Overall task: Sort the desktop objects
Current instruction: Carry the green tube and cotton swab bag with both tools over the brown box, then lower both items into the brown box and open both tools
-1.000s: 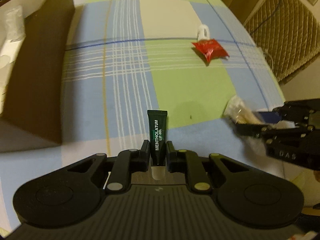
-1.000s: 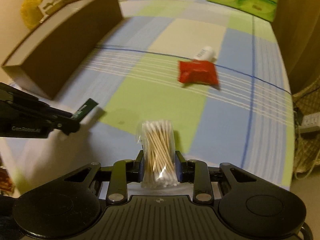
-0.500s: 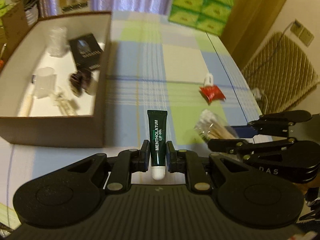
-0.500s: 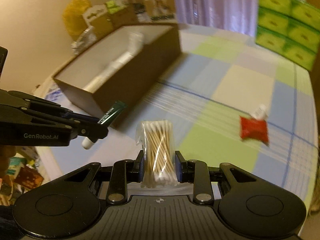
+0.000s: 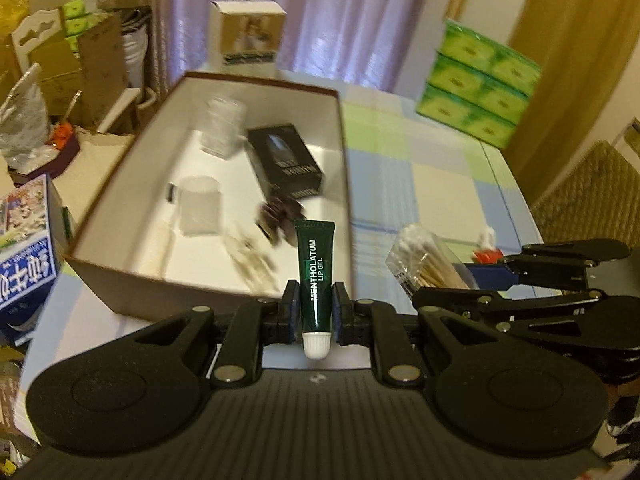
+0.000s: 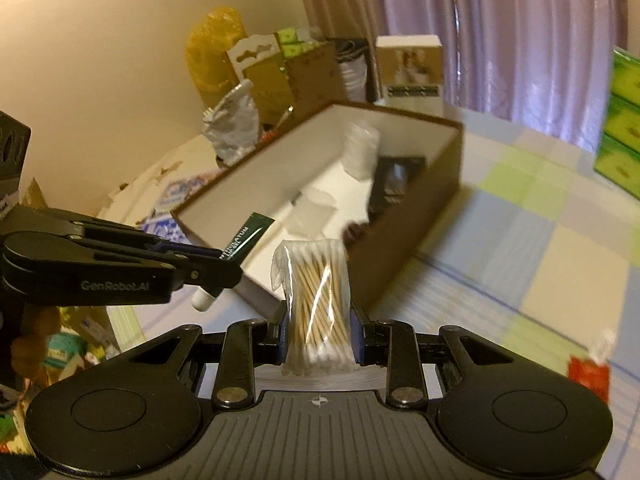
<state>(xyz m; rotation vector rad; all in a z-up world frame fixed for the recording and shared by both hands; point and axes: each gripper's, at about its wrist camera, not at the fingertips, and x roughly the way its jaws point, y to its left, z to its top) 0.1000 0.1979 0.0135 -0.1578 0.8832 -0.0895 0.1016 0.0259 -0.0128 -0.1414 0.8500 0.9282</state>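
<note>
Left gripper [image 5: 316, 312] clamps a dark-green lip-gel tube [image 5: 315, 276]; right gripper [image 6: 318, 332] clamps a clear bag of cotton swabs [image 6: 316, 300]. The open brown cardboard box [image 5: 344, 152] lies ahead of both fingers, nearer the left.

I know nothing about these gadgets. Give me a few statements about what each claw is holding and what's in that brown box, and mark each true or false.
1. The left gripper is clamped on a green lip gel tube. True.
2. The right gripper is empty. False: it grips a bag of cotton swabs.
3. The brown box is empty. False: it holds a black carton and clear containers, among other things.
4. A red packet lies on the checked cloth. True.
5. The lip gel tube's white cap points away from the camera. False: the cap faces the camera.
</note>
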